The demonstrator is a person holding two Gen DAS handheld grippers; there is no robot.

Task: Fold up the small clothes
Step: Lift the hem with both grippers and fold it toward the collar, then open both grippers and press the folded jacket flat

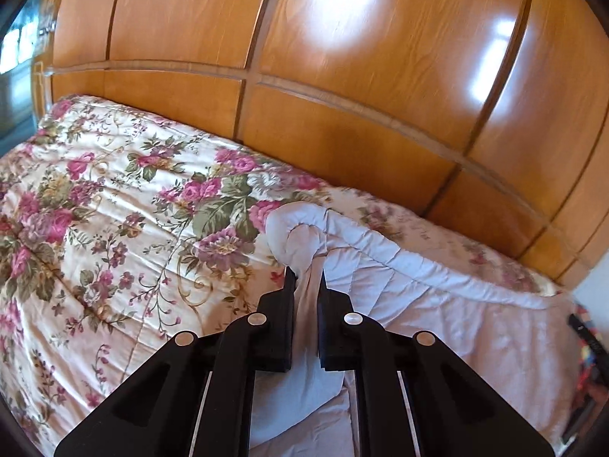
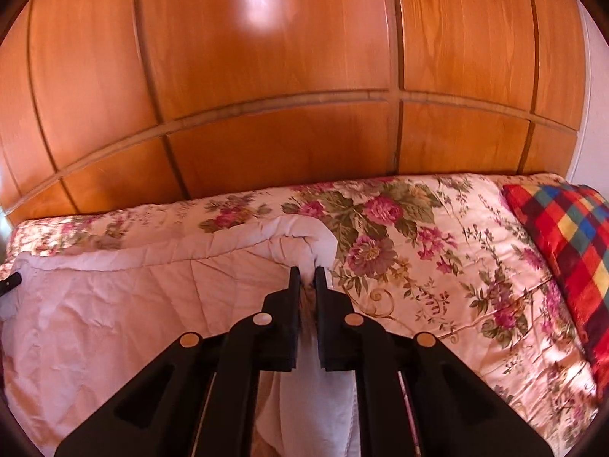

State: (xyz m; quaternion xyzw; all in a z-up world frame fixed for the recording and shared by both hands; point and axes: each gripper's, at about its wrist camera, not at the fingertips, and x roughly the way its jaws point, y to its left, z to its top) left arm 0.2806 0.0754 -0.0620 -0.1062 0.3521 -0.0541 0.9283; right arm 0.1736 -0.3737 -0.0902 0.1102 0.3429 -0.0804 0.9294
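While wood panels (image 1: 342, 76) fill the whole upper half of both views, from nine through twelve to three o'clock, a floral quilt (image 1: 95, 228) spreads below them across the bed. In the left wrist view its printed side runs from nine to the centre, and its plain pale underside, turned back, runs from the centre toward four o'clock. In the right wrist view (image 2: 437, 266) the plain side lies from nine to the centre and the print from the centre to four o'clock.

At three o'clock in the right view, a plaid pillow (image 2: 563, 251) in red, yellow and blue lies on the print; a sliver of the same pattern shows at four o'clock in the left view.

At six o'clock in each view, the black fingers point up toward the centre. The left gripper (image 1: 306, 278) stands nearly closed, with a narrow gap packed by a bunched fold of the pale side, which rolls over just above the tips. The right gripper (image 2: 307, 278) is closed tighter, pinching another bunched corner of the same turned-back edge; white cloth hangs down between its fingers toward six.
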